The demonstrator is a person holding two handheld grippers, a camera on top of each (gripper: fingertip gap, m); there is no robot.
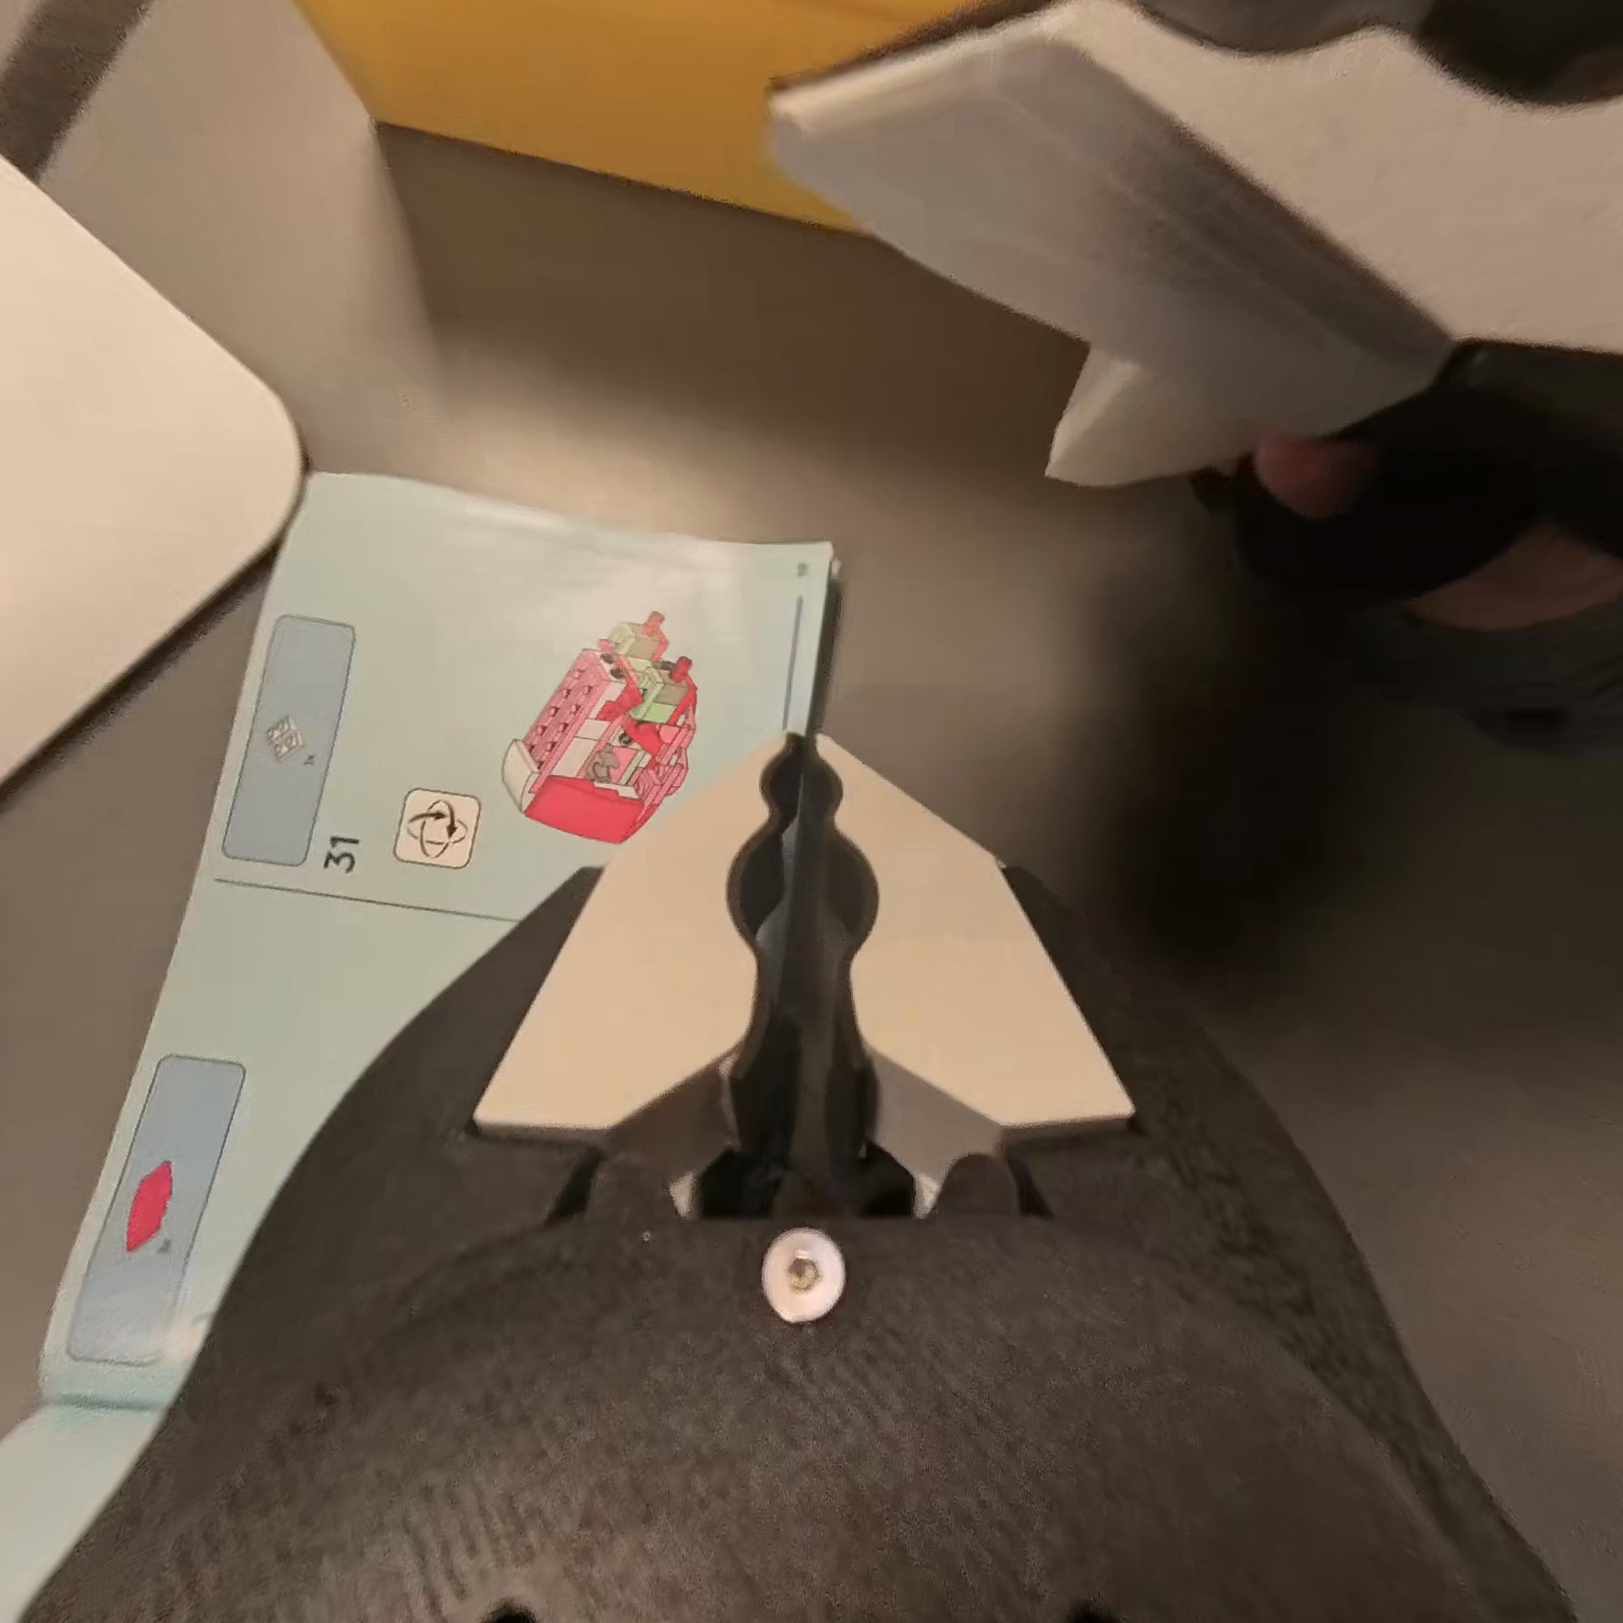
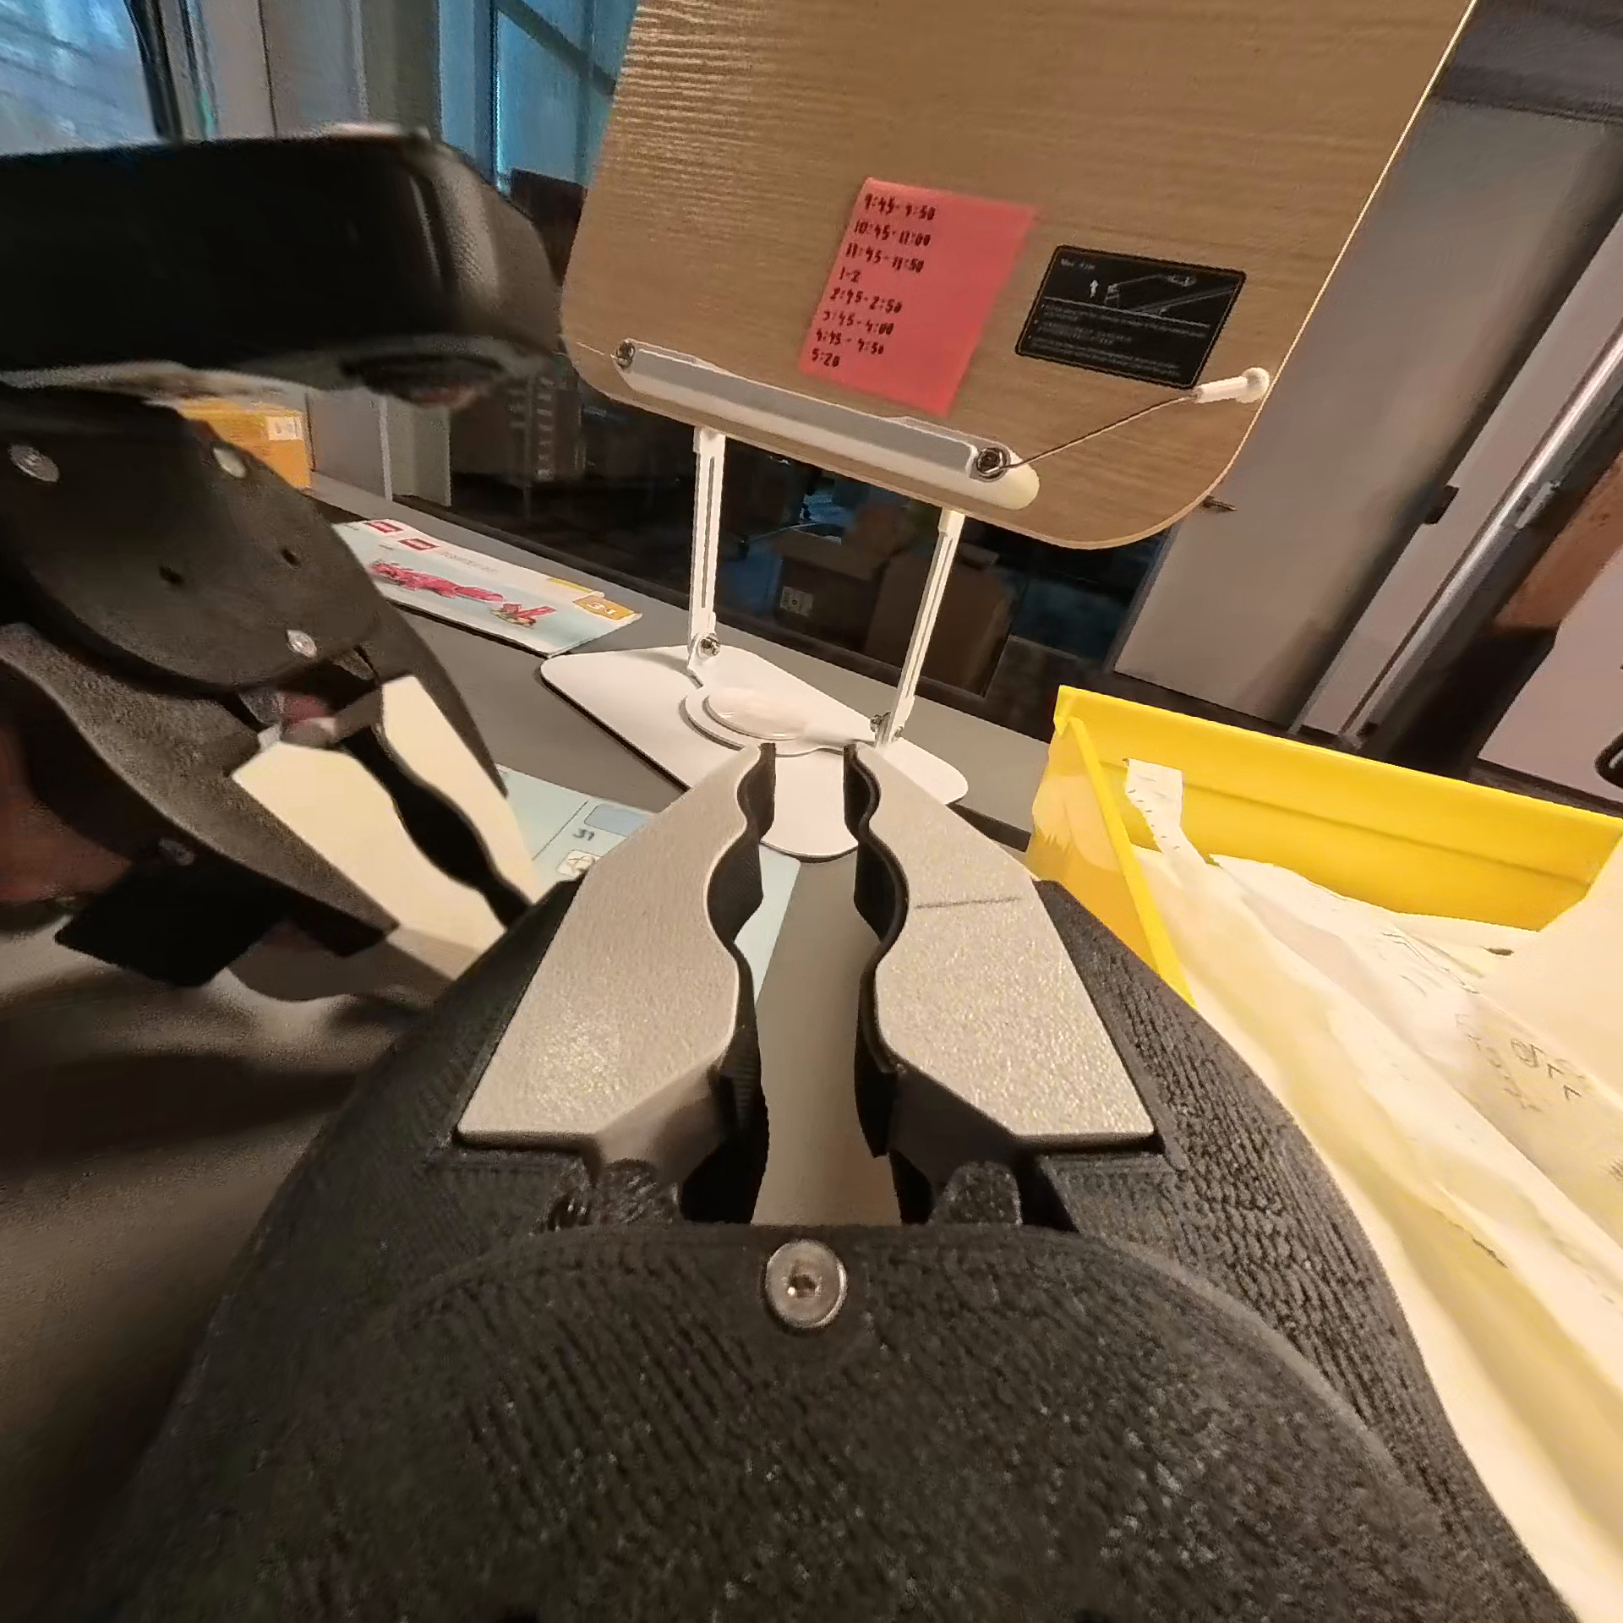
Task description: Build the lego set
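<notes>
The light blue instruction booklet (image 1: pixel 527 632) lies open on the dark table and shows a drawing of a red and white model. My left gripper (image 1: pixel 797 746) is shut at the booklet's right edge, and a thin page runs edge-on between its pads. The right wrist view shows it (image 2: pixel 518 896) at the left with fingers together, low over the booklet (image 2: pixel 562 825). My right gripper (image 2: pixel 808 755) is open by a narrow gap with nothing between its pads, above the table. Its white finger (image 1: pixel 1142 220) crosses the top right of the left wrist view.
A white stand base (image 2: pixel 632 694) carries a tilted wooden board (image 2: pixel 966 132) with a pink note. A yellow bin (image 2: pixel 1317 808) with plastic bags (image 2: pixel 1405 1098) stands at the right. A second booklet (image 2: pixel 474 588) lies farther back. A hand holds the left gripper. Left tips to right tips: about 11 centimeters.
</notes>
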